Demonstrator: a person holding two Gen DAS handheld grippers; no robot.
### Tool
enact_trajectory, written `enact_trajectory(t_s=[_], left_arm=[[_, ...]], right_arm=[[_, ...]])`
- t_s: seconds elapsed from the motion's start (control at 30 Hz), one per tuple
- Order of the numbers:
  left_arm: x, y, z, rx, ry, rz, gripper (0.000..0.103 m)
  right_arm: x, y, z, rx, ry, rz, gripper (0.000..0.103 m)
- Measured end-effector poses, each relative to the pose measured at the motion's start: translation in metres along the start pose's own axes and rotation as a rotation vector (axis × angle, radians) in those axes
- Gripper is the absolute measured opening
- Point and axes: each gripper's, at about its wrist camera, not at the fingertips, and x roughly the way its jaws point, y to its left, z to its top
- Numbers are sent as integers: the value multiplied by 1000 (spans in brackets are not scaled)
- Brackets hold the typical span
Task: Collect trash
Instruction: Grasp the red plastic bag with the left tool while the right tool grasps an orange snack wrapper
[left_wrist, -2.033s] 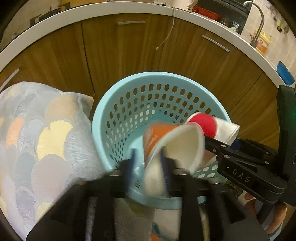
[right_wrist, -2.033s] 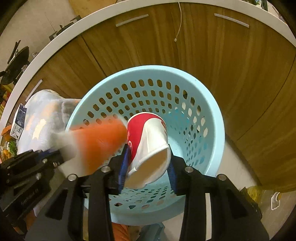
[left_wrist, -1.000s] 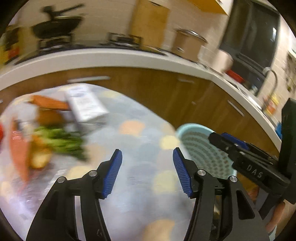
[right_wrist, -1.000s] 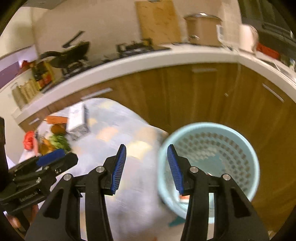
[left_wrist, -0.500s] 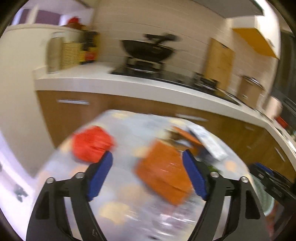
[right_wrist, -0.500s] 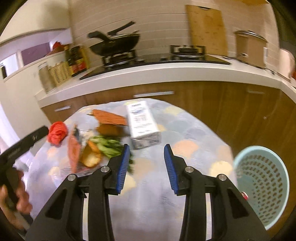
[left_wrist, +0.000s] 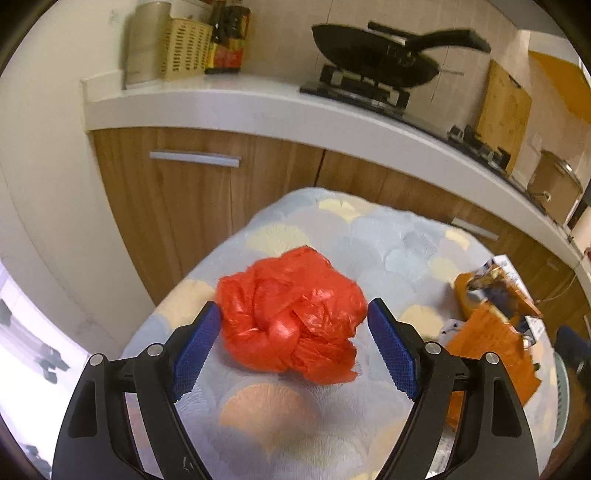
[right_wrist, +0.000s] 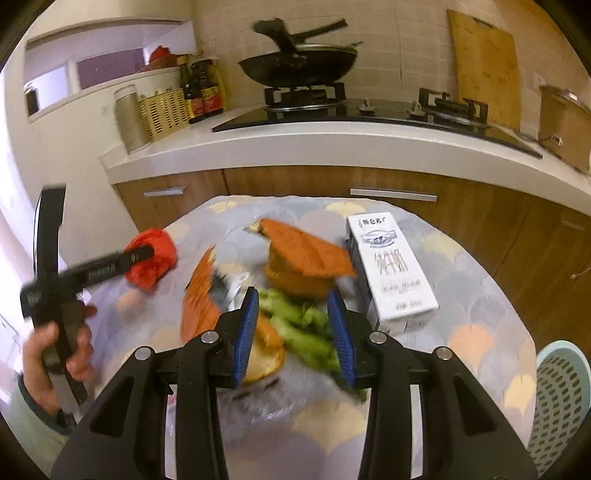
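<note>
Red plastic bag (left_wrist: 291, 314): crumpled into a knotted ball, lying on the patterned cloth (left_wrist: 388, 236) of the counter, near its left edge.
Left tongs (left_wrist: 294, 345): jaws spread wide on either side of the bag; they have just been opening. The left pad looks to be at the bag's edge, though contact is hard to judge; the right pad stands clear.
Right tongs (right_wrist: 291, 334): jaws part-way apart, nothing gripped, over a blurred heap of green vegetable scraps (right_wrist: 299, 325).
Hard to make out: orange wrappers (right_wrist: 306, 251) smeared by motion; something round and tan beneath them cannot be named.
Milk carton (right_wrist: 391, 269): white, lying just right of the heap.
Blue basket (right_wrist: 561, 402): perforated, cut off at the lower right corner.
Person's hand (right_wrist: 55, 354): grips the left handle, sleeve partly out of frame.
Behind: black wok (right_wrist: 299, 66) on the stove.
</note>
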Motion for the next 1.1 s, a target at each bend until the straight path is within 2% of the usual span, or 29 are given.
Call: enact_trajectory(t_s=[0.1, 0.17, 0.23, 0.37, 0.47, 0.6, 0.63, 0.67, 0.7, 0.77, 0.87, 0.97, 1.1], left_arm=[[9, 2, 1, -12, -3, -7, 80], [13, 2, 3, -11, 1, -8, 78], [16, 2, 2, -8, 3, -5, 76], [19, 2, 3, -7, 12, -5, 69], [20, -1, 3, 7, 11, 3, 67], [19, -3, 2, 20, 7, 13, 63], [19, -4, 2, 23, 5, 15, 63], [18, -4, 2, 25, 4, 15, 62], [18, -4, 2, 26, 2, 17, 61], [17, -5, 1, 29, -3, 17, 60], [16, -7, 1, 37, -11, 14, 58], [5, -11, 0, 55, -56, -9, 57], [-9, -21, 0, 77, -93, -14, 56]], right_arm=[[9, -11, 18, 40, -1, 41, 40], [16, -12, 25, 37, 6, 48, 63], [25, -6, 32, 10, 25, 55, 64], [46, 12, 39, -88, 71, -6, 64], [60, 18, 42, -125, 99, -9, 64], [79, 27, 44, -194, 140, -83, 62], [84, 28, 44, -203, 154, -88, 56], [86, 27, 43, -206, 163, -91, 42], [89, 26, 44, -209, 171, -96, 34], [91, 23, 44, -207, 176, -116, 23], [87, 12, 46, -172, 162, -99, 8], [75, 3, 46, -131, 124, -75, 3], [54, -5, 46, -99, 54, -79, 2]])
